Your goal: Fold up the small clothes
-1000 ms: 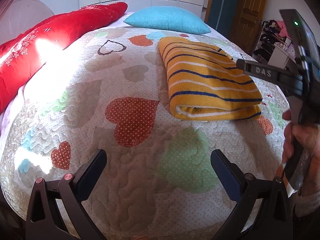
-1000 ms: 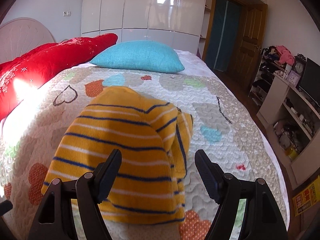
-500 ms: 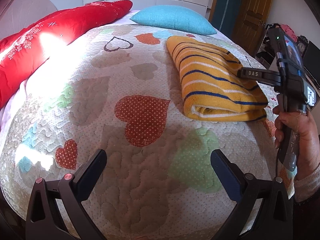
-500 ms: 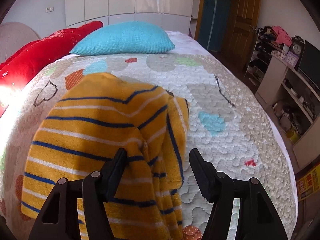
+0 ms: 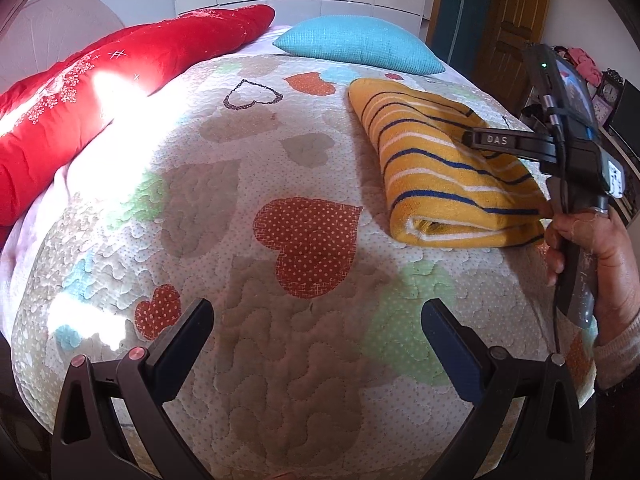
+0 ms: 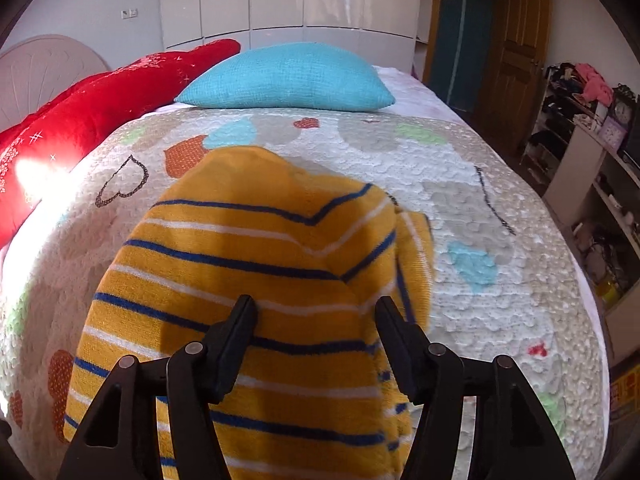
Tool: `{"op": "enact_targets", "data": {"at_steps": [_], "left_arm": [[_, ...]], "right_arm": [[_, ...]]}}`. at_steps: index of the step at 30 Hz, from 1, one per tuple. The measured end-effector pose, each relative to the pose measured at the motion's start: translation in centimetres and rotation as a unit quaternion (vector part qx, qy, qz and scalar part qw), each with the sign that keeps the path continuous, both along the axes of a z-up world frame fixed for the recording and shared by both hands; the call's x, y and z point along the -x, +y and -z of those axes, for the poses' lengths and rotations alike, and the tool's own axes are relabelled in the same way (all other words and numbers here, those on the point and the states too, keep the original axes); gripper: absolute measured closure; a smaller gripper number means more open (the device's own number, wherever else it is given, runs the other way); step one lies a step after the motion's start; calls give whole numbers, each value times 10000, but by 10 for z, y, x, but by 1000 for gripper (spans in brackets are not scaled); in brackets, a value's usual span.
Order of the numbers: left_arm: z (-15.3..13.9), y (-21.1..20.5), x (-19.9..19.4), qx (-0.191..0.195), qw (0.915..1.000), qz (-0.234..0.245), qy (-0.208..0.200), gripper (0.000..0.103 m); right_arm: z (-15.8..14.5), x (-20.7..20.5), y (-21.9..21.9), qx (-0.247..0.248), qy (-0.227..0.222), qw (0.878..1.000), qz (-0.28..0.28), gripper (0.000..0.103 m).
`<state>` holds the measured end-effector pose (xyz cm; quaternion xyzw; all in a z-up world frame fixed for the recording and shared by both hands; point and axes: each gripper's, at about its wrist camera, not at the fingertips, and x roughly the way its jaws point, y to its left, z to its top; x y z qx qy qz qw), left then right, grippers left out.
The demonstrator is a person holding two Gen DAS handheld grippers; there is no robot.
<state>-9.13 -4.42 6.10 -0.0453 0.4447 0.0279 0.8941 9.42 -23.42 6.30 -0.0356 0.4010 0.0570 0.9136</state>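
Folded yellow striped garment [image 6: 256, 280] lies on the heart-print quilt [image 5: 280, 360], right of centre. Right gripper [image 6: 316, 320] over its top layer — jaws closing, pads not yet pressing cloth. Left gripper [image 5: 316, 324] spread wide over bare quilt — nothing between.

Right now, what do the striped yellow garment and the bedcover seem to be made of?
The striped garment: probably a soft knit or fleece, matte with a fuzzy nap. The bedcover: apparently quilted cotton-like cloth, puffed between wavy stitch lines, with dotted printed hearts.
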Motion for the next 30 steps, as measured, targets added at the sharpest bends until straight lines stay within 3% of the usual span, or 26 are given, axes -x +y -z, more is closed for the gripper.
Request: {"op": "enact_targets", "data": {"at_steps": [6, 10, 14, 17, 20, 23, 26, 30], "left_arm": [[4, -3, -1, -17, 10000, 24, 78, 0], [1, -3, 0, -61, 10000, 10, 36, 0], [-1, -1, 1, -107, 9999, -6, 1, 0], [2, 1, -1, -63, 10000, -24, 27, 0], [5, 0, -1, -12, 10000, 7, 91, 0], [4, -2, -1, -97, 9999, 17, 69, 0], [5, -6, -1, -126, 9999, 13, 57, 0], [7, -17, -3, -194, 9997, 110, 120, 0]], "right_arm": [[-20, 13, 15, -338, -459, 9977, -372, 36], [13, 5, 30, -287, 38, 9981, -553, 36], [20, 24, 11, -606, 45, 9965, -576, 35], [31, 44, 3, -302, 153, 9976, -612, 36], [35, 69, -3, -57, -8, 9976, -697, 35], [25, 83, -7, -37, -55, 9976, -688, 35], [-2, 90, -10, -247, -469, 9963, -675, 35], [-33, 59, 1, -514, -739, 9935, -702, 32]]}}
